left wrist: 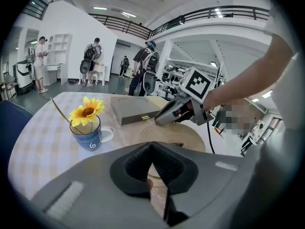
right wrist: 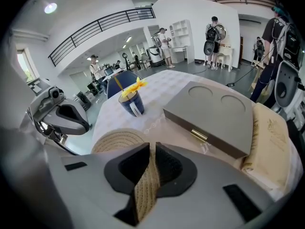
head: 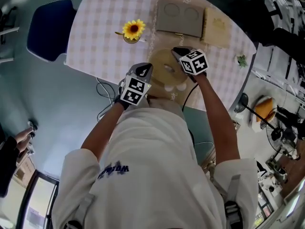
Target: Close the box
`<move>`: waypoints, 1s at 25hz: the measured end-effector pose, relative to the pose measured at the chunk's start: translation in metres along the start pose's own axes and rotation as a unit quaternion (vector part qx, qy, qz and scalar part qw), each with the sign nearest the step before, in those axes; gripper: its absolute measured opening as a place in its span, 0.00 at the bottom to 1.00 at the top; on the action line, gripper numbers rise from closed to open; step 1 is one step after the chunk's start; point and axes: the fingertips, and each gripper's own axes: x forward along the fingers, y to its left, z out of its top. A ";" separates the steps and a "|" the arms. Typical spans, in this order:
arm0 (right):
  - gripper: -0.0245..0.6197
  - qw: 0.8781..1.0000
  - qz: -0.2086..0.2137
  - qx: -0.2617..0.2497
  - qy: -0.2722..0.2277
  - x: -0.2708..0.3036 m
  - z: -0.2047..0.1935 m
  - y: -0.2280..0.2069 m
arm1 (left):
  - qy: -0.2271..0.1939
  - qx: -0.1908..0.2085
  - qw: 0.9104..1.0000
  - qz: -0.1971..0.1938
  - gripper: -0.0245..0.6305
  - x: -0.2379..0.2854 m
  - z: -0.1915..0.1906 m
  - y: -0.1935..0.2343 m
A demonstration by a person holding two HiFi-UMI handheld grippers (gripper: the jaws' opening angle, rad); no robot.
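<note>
Box: your box [head: 178, 17] is flat, grey and rectangular, with a matte lid that has two shallow round dents. The lid lies down flat.
Box place: on the far side of the surface [head: 105, 18], beyond the mat and apart from both claws.
Box direction: its long axis runs left to right in front of you. The front edge with the small gold clasp [right wrist: 199, 135] faces you.
Mat: round coiled straw mat [head: 167, 68], lying flat just in front of the box.
Mug: glossy blue mug [left wrist: 88, 135] with a yellow sunflower [head: 134, 28] in it, left of the box.
Cloth: soft tan folded cloth [head: 217, 26] against the box's right end.
Surface: round, under a pale checked cover.
Left claw: your left claw [left wrist: 152, 163] is closed on nothing, at the mat's near-left edge.
Right claw: your right claw [right wrist: 151, 168] is pressed together and empty, over the mat's right side.
</note>
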 end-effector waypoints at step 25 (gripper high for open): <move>0.10 1.000 -0.002 -0.016 0.002 0.009 -0.006 0.005 | 0.005 0.004 1.000 0.001 0.04 0.001 -0.004 0.003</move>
